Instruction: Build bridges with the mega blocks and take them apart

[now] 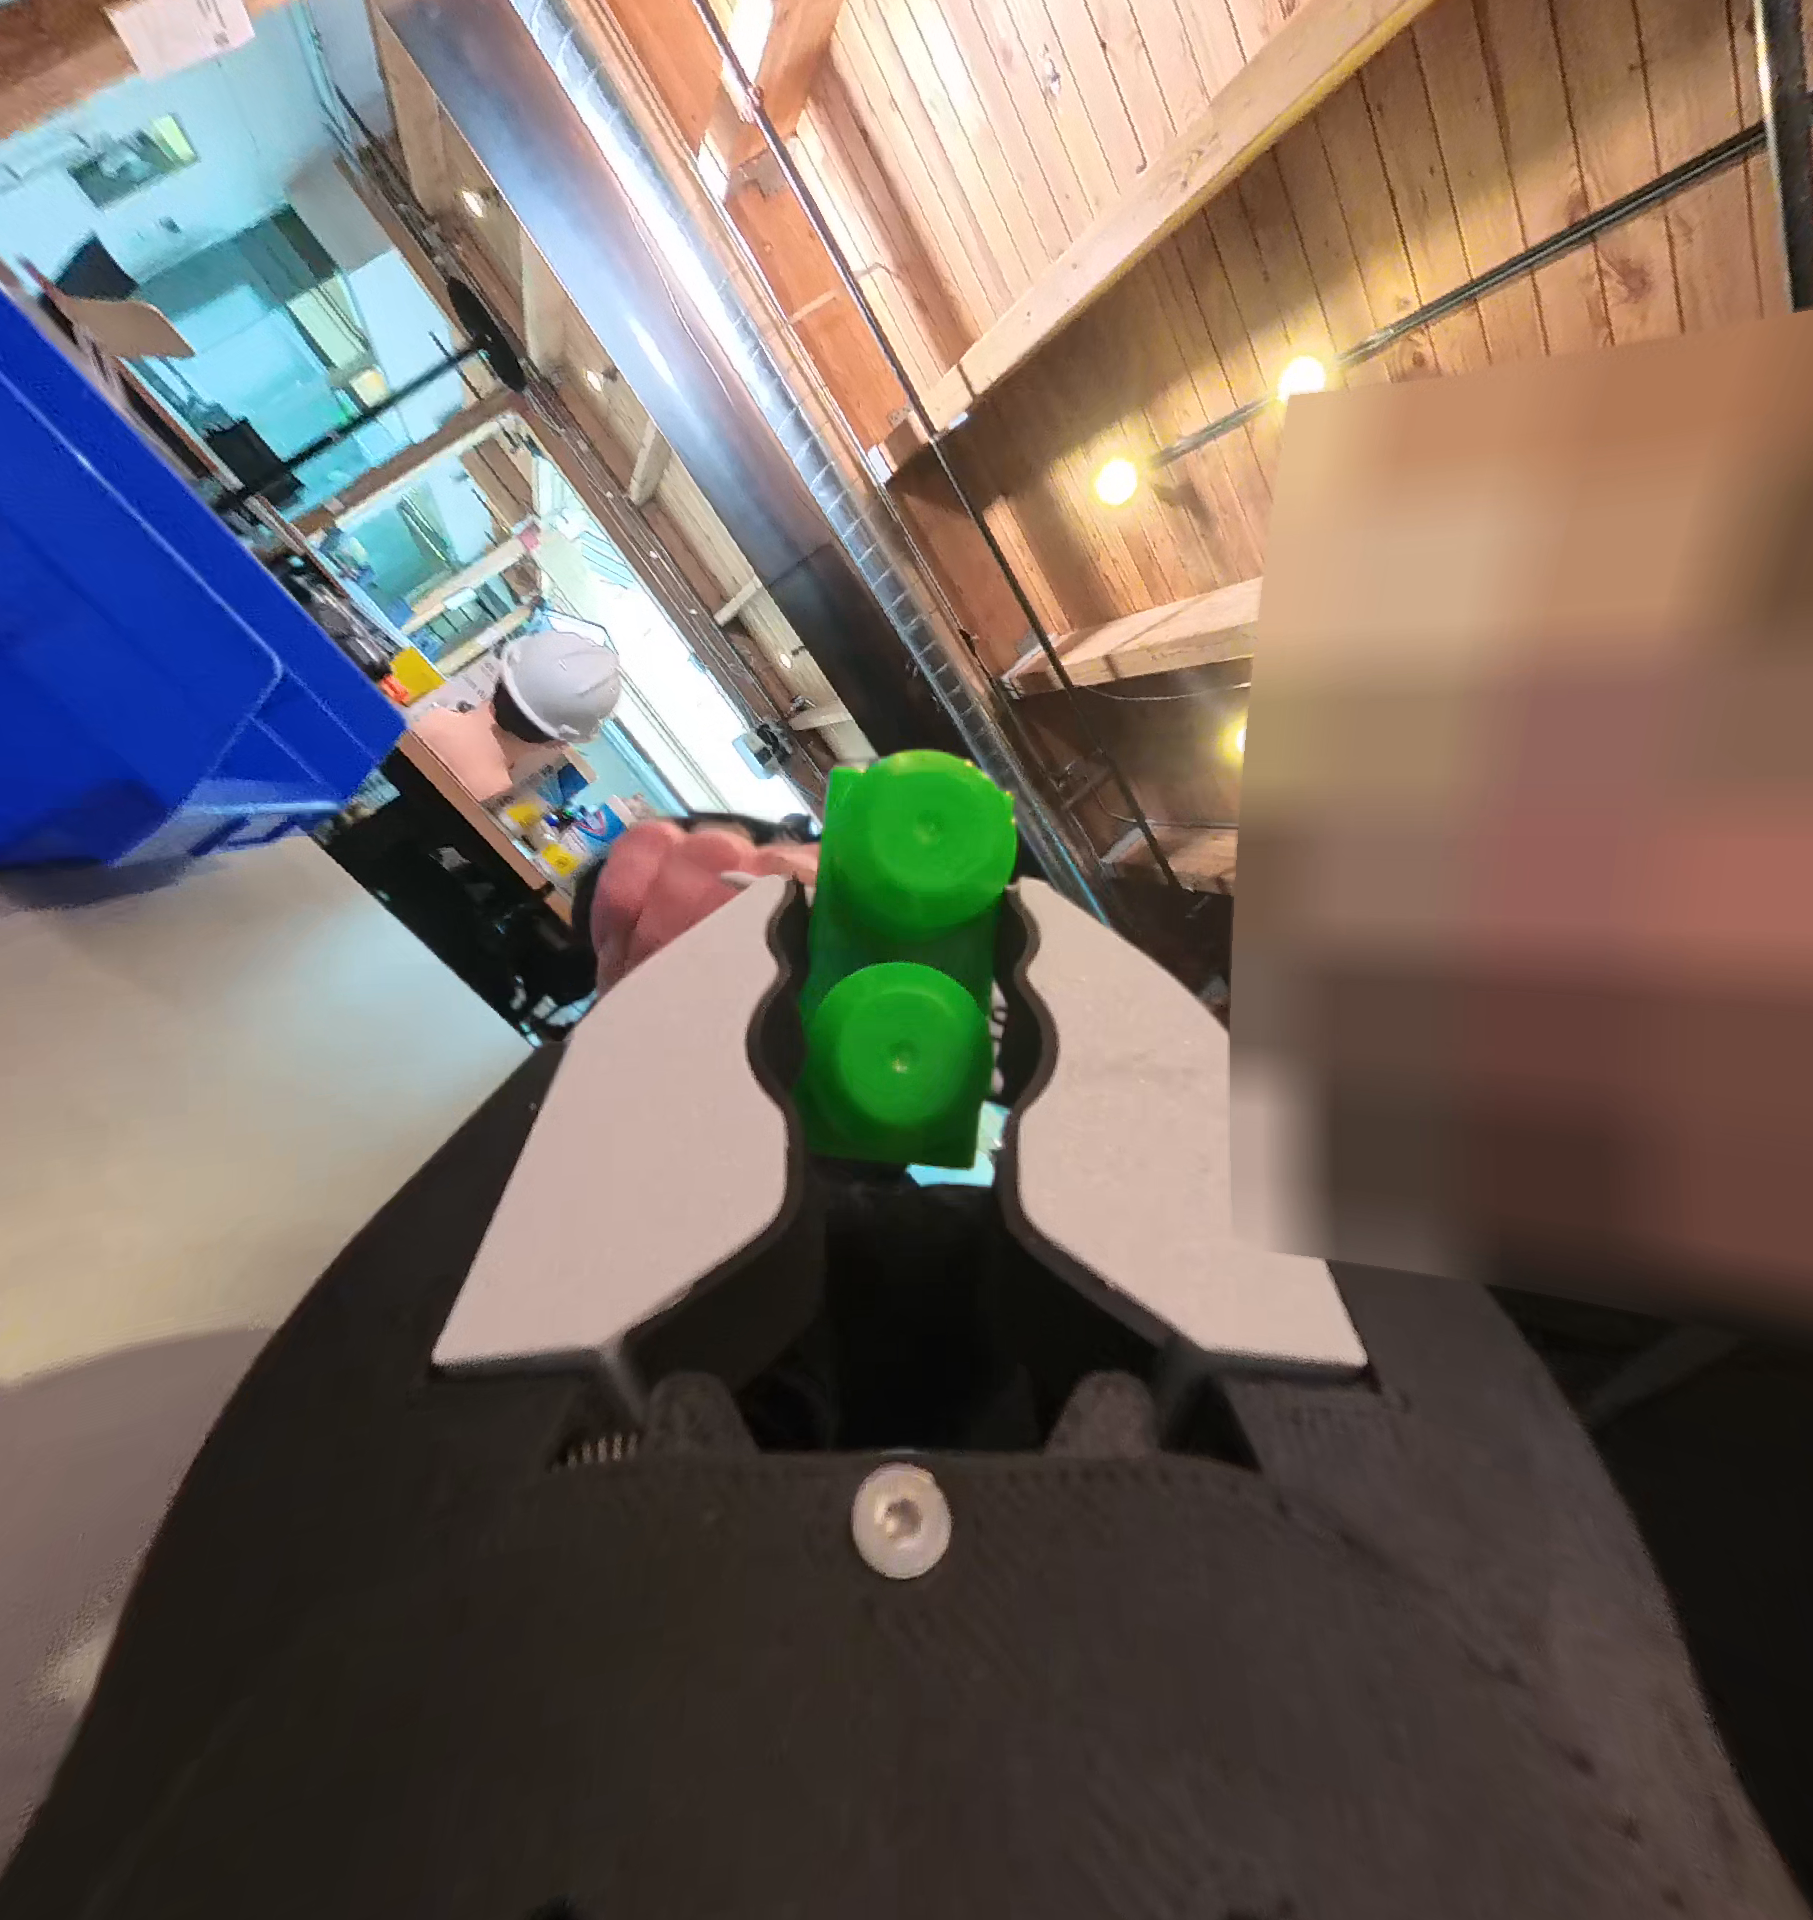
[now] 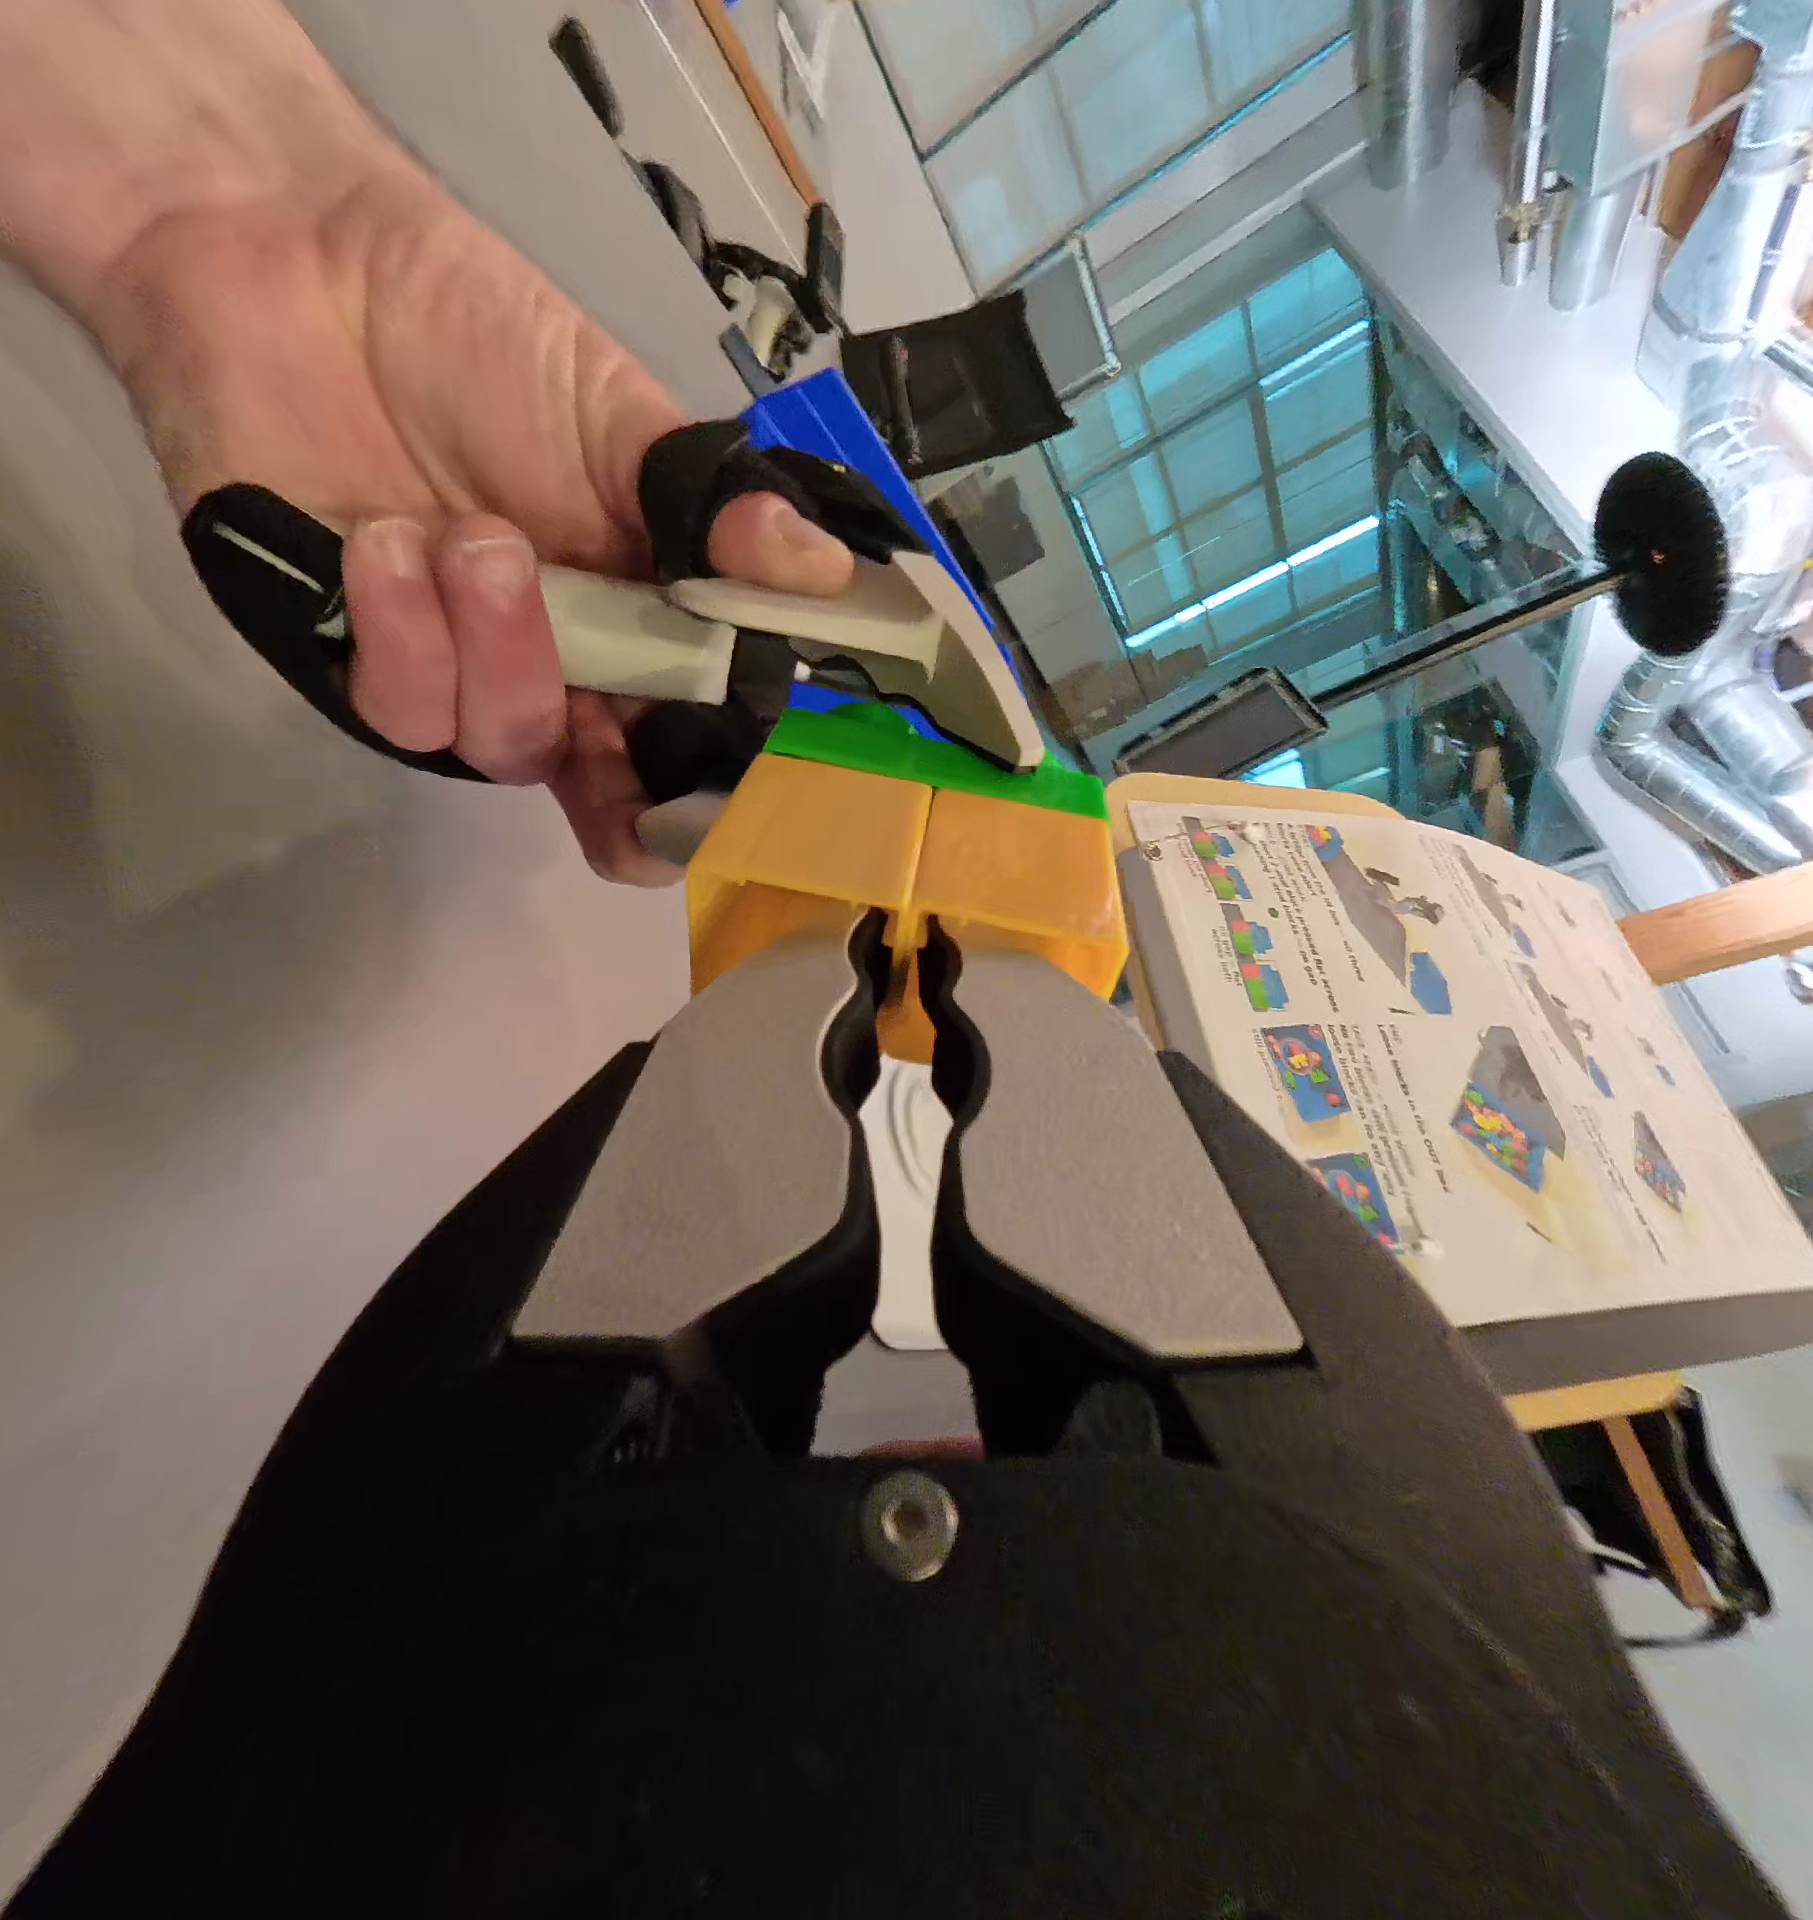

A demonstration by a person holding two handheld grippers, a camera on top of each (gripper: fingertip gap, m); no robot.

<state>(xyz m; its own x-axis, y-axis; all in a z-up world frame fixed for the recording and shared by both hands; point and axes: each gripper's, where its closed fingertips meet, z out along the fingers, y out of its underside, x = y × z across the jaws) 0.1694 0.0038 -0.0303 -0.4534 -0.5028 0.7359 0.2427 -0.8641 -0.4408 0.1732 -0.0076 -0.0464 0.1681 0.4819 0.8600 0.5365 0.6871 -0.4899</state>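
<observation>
Separating blocks: my left hand-held gripper (image 1: pixel 897 997) clamps the green block (image 1: pixel 907 956); my right hand-held gripper (image 2: pixel 904 971) pinches the yellow block's (image 2: pixel 912 873) inner wall. Both blocks are joined, off the desk. Next: pull apart steadily.

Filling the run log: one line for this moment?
left gripper: clamps green block | right gripper: pinches yellow block wall | blocks joined, held midair

I see bright, even daylight from the windows (image 2: pixel 1224 468), warm ceiling bulbs (image 1: pixel 1116 481) glaring, motion blur on backgrounds, and strong fisheye bending at the edges.
</observation>
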